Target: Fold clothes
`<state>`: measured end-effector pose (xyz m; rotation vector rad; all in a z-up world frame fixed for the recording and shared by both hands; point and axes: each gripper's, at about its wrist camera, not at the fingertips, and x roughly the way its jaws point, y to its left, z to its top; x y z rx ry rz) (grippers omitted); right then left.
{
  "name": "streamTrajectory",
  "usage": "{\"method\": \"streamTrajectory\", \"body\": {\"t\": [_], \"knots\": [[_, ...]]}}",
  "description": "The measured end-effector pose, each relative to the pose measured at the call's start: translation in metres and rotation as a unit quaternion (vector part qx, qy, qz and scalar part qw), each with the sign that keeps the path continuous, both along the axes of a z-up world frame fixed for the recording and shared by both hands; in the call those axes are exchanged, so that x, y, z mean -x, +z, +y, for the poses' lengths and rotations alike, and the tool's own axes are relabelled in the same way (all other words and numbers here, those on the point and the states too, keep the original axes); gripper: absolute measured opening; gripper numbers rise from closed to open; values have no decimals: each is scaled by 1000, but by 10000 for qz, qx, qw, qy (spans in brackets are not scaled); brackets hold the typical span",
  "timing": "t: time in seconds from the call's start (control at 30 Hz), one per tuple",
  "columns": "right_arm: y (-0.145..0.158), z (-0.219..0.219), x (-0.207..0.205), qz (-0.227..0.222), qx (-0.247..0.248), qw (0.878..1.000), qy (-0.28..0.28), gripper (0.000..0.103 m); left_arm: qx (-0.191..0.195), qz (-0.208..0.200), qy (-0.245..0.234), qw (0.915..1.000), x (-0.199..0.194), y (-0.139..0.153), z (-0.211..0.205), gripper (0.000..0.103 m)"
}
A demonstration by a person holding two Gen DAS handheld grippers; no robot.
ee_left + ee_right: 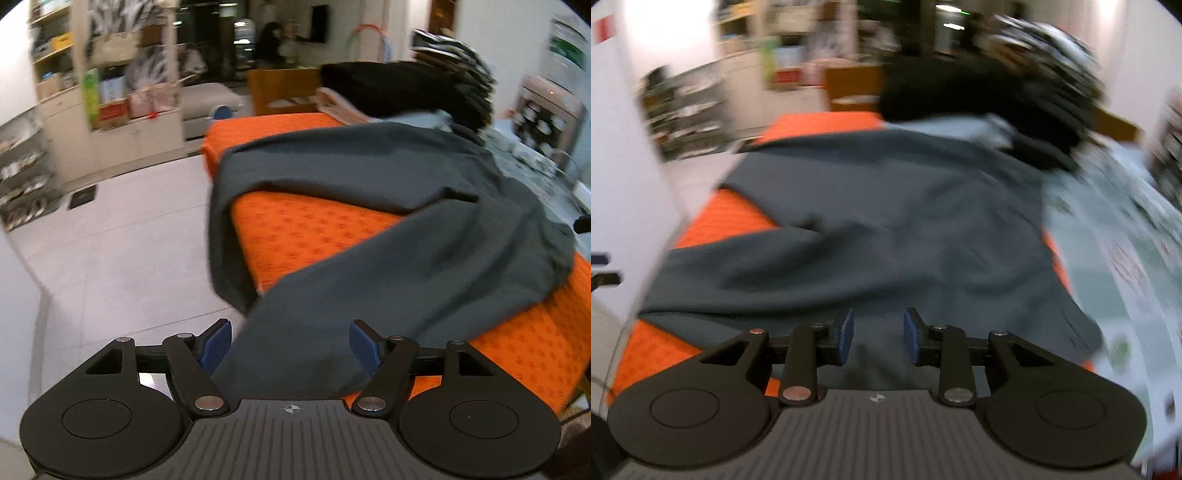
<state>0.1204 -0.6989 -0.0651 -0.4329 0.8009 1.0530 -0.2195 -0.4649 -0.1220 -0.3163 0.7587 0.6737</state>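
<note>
The dark grey garment [369, 206] lies crumpled on the orange desk [295, 236], running from the lower middle of the left view up to the right, with one end right between the spread blue pads of the left hand-held gripper [290, 345]. The right hand-held gripper [878, 336] hangs just over the cloth, half spread, pinching nothing. A pile of other clothes [406, 88] sits at the far end, out of the way.
</note>
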Motion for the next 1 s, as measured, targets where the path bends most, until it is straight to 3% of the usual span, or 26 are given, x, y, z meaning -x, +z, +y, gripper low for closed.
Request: {"method": "streamTrajectory", "body": {"t": [0.13, 0.5, 0.8, 0.87, 0.93, 1.0], "knots": [[-15, -39, -31, 216, -63, 9958, -889, 35, -2, 31, -268, 9996, -28, -1, -11, 74], [-44, -91, -108, 493, -167, 9855, -1612, 35, 258, -304, -565, 9976, -139, 2, -13, 72], [-75, -118, -160, 1240, -668, 9602, -2410, 37, 463, -353, -1011, 9932, -251, -9, -9, 65], [-84, -120, -168, 1441, -789, 9531, -2540, 38, 417, -259, -1127, 9924, -270, -13, -10, 55], [-93, -120, -174, 1648, -902, 9461, -2637, 40, 377, -60, -1187, 9922, -287, -18, -9, 4], [-101, -116, -178, 1797, -948, 9427, -2646, 41, 288, 59, -1177, 9926, -298, -20, -8, 4]]}}
